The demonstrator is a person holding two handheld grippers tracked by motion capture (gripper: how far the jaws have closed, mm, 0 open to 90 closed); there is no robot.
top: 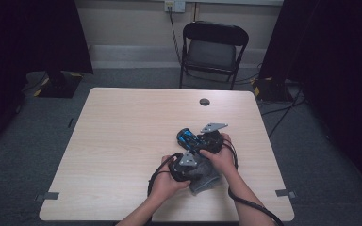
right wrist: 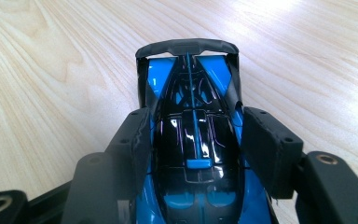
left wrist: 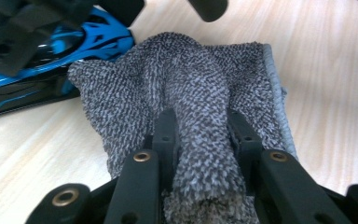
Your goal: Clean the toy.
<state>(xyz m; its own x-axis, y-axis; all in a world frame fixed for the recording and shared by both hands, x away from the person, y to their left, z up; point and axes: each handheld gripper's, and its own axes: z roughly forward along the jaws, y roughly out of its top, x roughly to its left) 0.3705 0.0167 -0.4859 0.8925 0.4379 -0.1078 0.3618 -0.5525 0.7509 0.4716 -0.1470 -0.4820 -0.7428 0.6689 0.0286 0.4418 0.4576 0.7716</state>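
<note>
A person at a light wooden table (top: 122, 141) works 2 hand-held grippers close together near the table's near right part. The right gripper (right wrist: 193, 140) is clenched across the body of a blue and black toy car (right wrist: 193, 121), 1 pad on each flank just behind the cabin, with the rear wing (right wrist: 186, 46) pointing away from the camera; this side-to-side clamp appears intended to steady the car so that its upper surface remains free. In the high view the car (top: 187, 138) lies just ahead of both hands, at the table surface. The left gripper (left wrist: 200, 135) is closed on a bunched fold of grey knitted cloth (left wrist: 191, 88), the fabric squeezed into a ridge between the 2 jaws while the rest spreads flat on the table, touching or just beside the car (left wrist: 74, 46). Holding the cloth by a gathered fold probably gives a firm pad for wiping. Judged from this arrangement, the work in hand is cleaning the car with the cloth. A black folding chair (top: 214, 47) stands beyond the table.
</note>
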